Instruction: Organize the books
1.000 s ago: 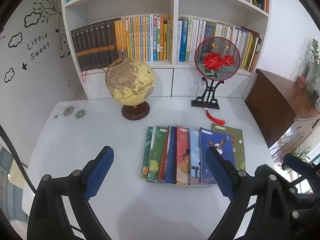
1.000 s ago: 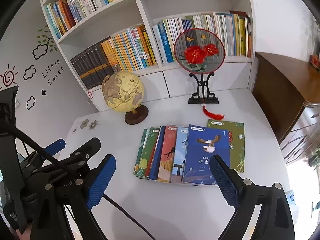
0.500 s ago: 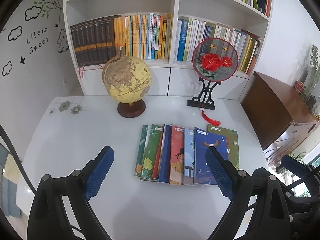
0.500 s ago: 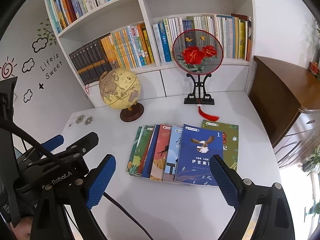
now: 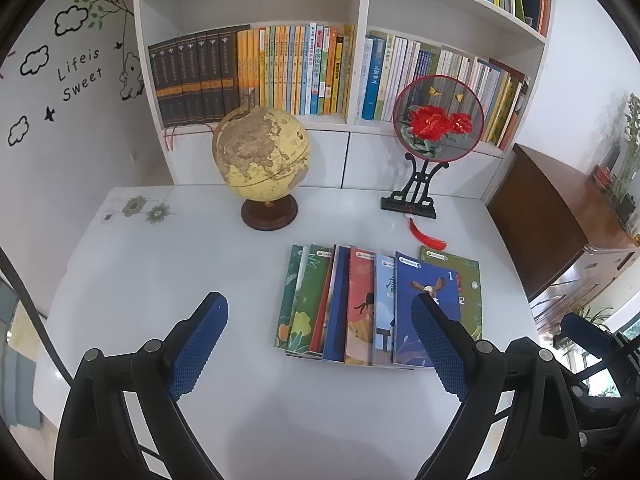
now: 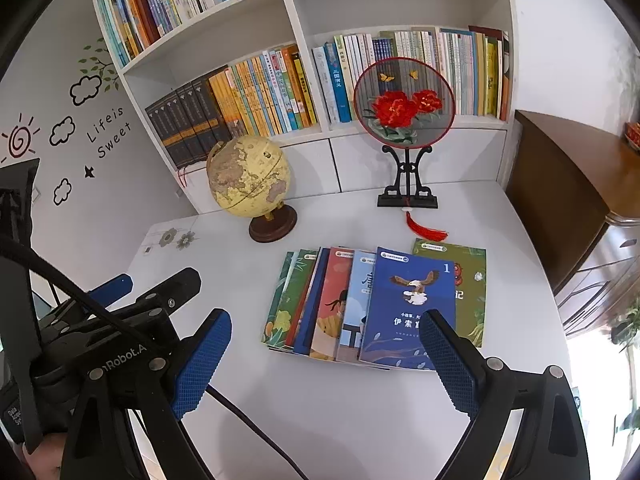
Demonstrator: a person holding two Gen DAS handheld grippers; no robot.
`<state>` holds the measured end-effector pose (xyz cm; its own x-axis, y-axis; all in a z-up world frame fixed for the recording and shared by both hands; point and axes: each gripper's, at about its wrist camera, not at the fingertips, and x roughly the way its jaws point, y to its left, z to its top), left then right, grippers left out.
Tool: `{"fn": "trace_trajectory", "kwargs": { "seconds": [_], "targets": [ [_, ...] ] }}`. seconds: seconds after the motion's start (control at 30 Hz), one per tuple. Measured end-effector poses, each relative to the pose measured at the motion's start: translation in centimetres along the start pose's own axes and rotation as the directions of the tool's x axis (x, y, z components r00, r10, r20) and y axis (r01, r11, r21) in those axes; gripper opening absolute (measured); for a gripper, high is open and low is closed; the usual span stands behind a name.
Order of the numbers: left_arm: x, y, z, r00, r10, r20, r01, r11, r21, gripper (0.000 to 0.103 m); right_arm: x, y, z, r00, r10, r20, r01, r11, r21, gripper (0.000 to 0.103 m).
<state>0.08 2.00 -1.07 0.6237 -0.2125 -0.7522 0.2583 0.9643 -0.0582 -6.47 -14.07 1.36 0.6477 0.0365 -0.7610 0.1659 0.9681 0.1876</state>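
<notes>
Both tools (image 5: 320, 344) (image 6: 326, 354) (jaws wide) above books (image 5: 380, 308).

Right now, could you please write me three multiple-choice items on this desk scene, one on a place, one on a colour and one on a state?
1. Where does the globe stand on the white desk?
A. Beyond the fanned books, towards the bookshelf
B. On top of the books
C. On a shelf

2. What colour is the cover of the book with the eagle?
A. Red
B. Blue
C. Yellow

3. What state is the left hand-held gripper in?
A. Shut on a book
B. Shut on nothing
C. Open, holding nothing

Answers:
1 A: its brown base sits on the desk between the books and the bookshelf.
2 B: the eagle cover, overlapping its neighbours, is deep blue.
3 C: its blue pads stand wide apart above the desk; the right hand-held gripper is likewise open.
</notes>
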Motion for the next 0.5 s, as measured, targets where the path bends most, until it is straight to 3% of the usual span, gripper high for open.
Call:
{"fn": "trace_trajectory", "kwargs": {
  "seconds": [0.5],
  "targets": [
    [0.74, -0.05, 0.1, 0.999, -0.025, -0.034, 0.025, 1.0, -0.007, 0.092, 0.29, -0.4, -0.15, 1.0, -0.004, -0.018, 0.004, 1.0, 0.011, 0.094]
  ]
}}
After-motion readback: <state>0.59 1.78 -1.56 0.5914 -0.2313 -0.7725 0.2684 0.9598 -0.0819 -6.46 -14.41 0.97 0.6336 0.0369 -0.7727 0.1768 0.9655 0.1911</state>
